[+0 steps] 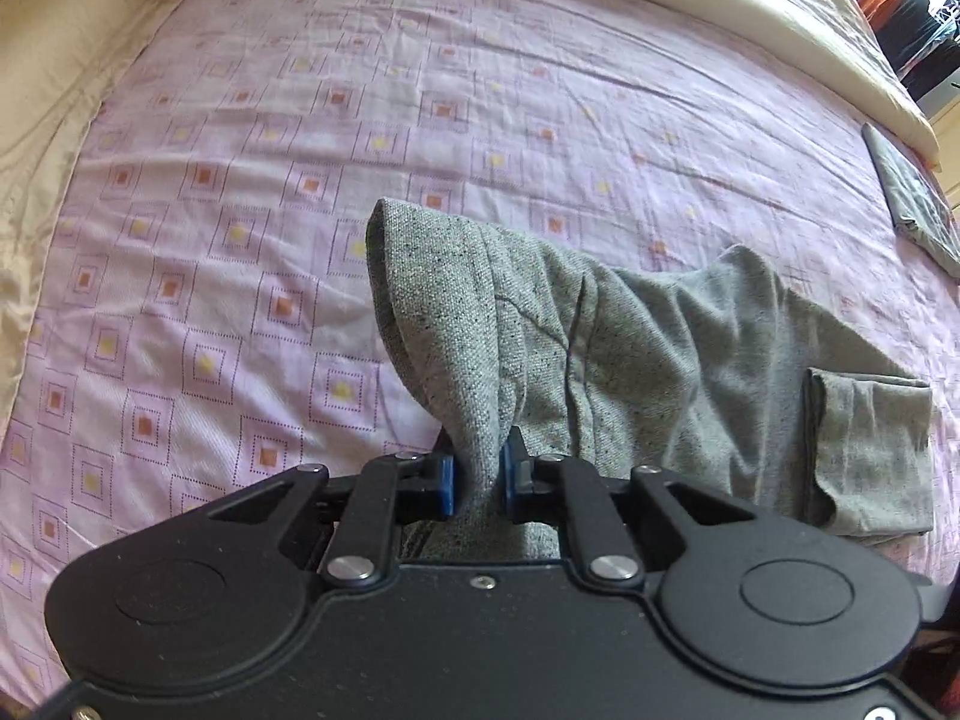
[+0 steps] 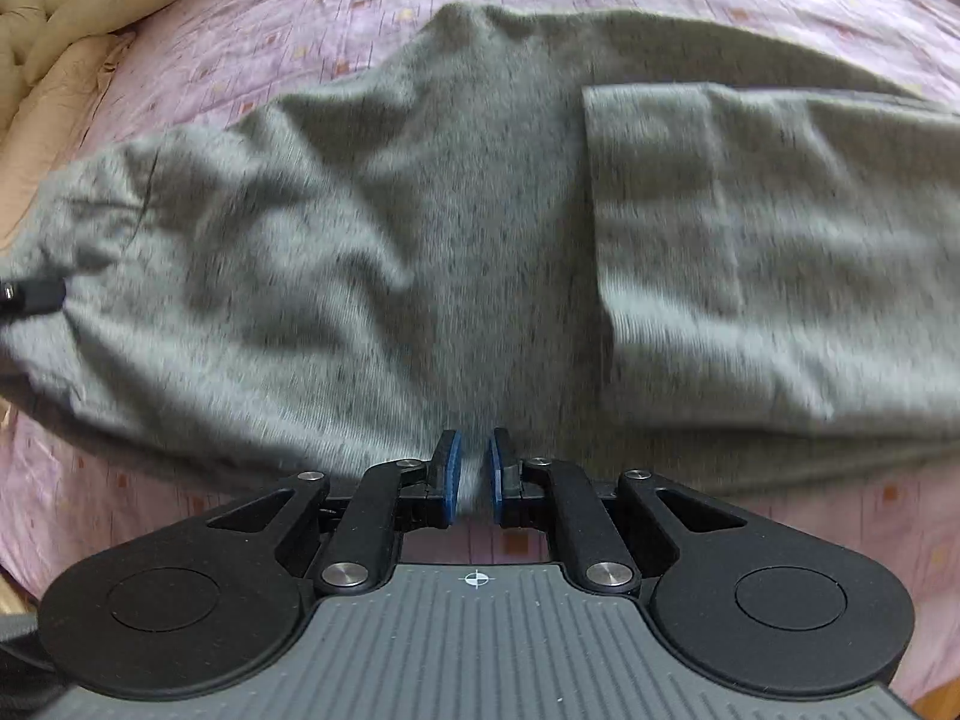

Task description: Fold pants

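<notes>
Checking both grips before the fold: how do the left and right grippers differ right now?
The left gripper pinches a lifted bunch of the grey pants; the right gripper has its pads at the pants' near edge, lying low on the bed. Whether the right one grips is unclear. Both have blue pads.

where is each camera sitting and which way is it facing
Left wrist: sits on the left claw, looking steeply down across the pink patterned bedsheet; its black linkage and blue pads pinch a raised fold of the grey speckled fabric pants.
Right wrist: sits on the right claw, looking down close over the pants; its near-shut blue pads show, and whether they pinch the hem I cannot tell. A black tip at the left edge may be the left claw.
Shared: the pants and the bedsheet.
</notes>
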Demonstrator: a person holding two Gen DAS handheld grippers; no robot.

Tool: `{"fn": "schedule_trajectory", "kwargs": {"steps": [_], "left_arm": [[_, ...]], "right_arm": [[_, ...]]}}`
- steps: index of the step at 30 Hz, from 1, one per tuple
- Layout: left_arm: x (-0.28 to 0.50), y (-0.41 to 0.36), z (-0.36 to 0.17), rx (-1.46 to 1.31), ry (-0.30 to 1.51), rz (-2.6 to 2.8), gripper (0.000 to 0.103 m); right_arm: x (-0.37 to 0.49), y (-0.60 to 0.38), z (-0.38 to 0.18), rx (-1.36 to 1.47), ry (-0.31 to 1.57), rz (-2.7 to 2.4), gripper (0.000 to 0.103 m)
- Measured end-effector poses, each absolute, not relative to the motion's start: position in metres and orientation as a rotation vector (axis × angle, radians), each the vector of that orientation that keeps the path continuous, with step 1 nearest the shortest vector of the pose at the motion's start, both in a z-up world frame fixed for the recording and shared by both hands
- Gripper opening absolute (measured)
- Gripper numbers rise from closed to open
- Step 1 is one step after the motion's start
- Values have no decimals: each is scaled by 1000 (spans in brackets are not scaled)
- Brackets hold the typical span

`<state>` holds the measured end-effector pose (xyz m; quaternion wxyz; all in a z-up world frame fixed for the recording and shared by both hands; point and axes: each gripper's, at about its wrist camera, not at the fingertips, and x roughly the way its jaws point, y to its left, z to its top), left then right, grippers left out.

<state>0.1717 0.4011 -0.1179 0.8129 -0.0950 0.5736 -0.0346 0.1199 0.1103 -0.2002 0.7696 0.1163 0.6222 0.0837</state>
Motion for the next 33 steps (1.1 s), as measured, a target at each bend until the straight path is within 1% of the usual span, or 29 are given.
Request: {"fn": "schedule_trajectory", "kwargs": {"steps": [7,13,17,22,26,30,32,33], "left_arm": [[167,373,-83,-166,1170,-63,18],[157,331,-48,-113,1099,-34,17],[151,281,-17,-28,1048,-18,17],[148,193,16,96,968,-75,17],[154,112,6,128,957,-147,18],[166,27,-44,89,1039,-249,22],[170,-6,-68,59,1103,-288,26],[170,-19,-75,55,1126,-294,26]], "right_arm": [[124,106,-204,228,1345,259,9],[118,92,-210,258,1303,368,8],[121,74,-202,294,1315,470,8],[113,5,-165,395,1200,516,9],[108,-67,-156,409,1158,418,9],[105,-132,-169,457,1172,256,9],[101,-165,-175,495,1171,178,10],[98,-178,-175,510,1163,152,11]]}}
